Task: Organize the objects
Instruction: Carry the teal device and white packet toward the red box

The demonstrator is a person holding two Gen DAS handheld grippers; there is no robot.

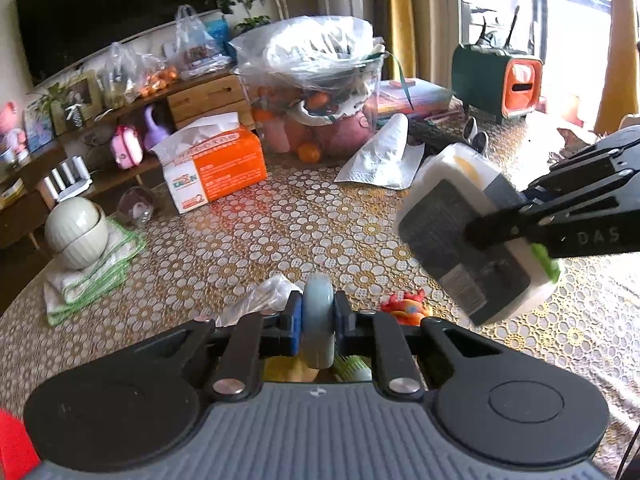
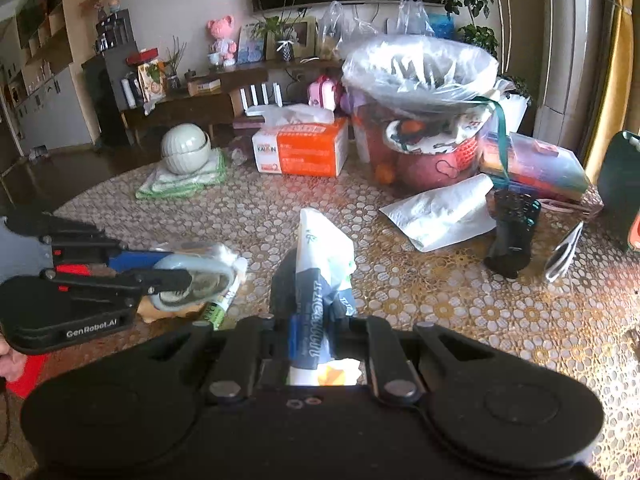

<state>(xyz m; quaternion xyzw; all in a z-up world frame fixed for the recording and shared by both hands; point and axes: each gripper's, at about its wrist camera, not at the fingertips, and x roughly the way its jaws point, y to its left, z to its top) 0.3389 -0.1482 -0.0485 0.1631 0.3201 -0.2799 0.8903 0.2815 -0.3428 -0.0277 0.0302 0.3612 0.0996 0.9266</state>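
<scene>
Down at the bottom of the left wrist view, the gripper body covers most of what lies under the left gripper (image 1: 318, 316): only slivers of something yellow and green (image 1: 352, 368) peek through, too little to name. The red scrap (image 1: 14, 444) at lower left is cut by the frame edge. On the right, the white pack (image 1: 472, 232) is smeared with blur, its label unreadable (dark print, nothing more). Over in the right wrist view, the pack's lower end vanishes between the jaws, and the green case (image 2: 622, 176) at the right edge is sliced off. A hand (image 2: 8, 360) barely shows at far left.
</scene>
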